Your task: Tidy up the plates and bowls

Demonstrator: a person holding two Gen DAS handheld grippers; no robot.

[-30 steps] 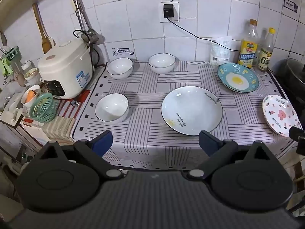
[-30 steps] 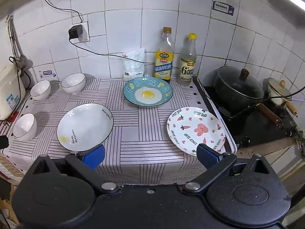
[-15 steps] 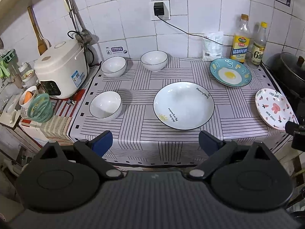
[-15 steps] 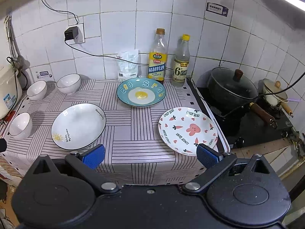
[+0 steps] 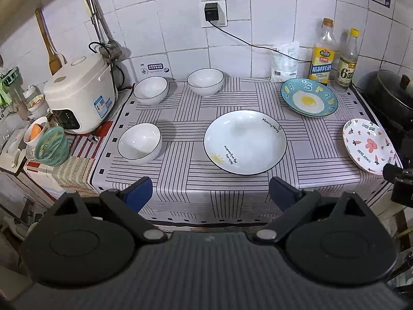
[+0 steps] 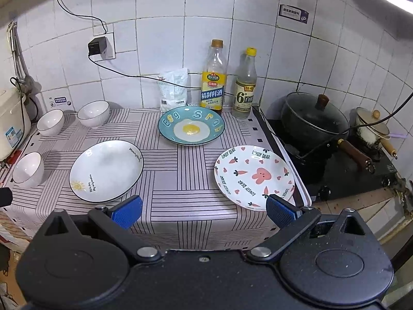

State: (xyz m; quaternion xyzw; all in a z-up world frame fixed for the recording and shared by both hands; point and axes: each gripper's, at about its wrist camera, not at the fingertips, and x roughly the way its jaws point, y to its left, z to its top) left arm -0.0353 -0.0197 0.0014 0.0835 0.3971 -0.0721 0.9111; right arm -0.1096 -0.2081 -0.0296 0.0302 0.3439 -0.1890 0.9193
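Note:
Three white bowls stand on the striped cloth: one near left point(image 5: 140, 142), two at the back point(image 5: 151, 90) point(image 5: 205, 81). A large white plate point(image 5: 245, 142) lies in the middle, a blue egg plate point(image 5: 308, 100) at the back right, a pink rabbit plate point(image 5: 369, 146) at the right edge. In the right wrist view the white plate point(image 6: 107, 170), egg plate point(image 6: 191, 129) and rabbit plate point(image 6: 254, 177) show too. My left gripper point(image 5: 210, 193) is open and empty, short of the table's front edge. My right gripper point(image 6: 204, 210) is open and empty, just before the rabbit plate.
A rice cooker point(image 5: 80, 94) and a green basket point(image 5: 51, 146) stand left of the cloth. Two bottles point(image 6: 214, 77) point(image 6: 245, 82) and a white bag point(image 6: 174, 87) line the back wall. A black pot point(image 6: 313, 120) sits on the stove to the right.
Both grippers have drawn back from the table, so the dishes look smaller and farther. Nothing on the table has moved.

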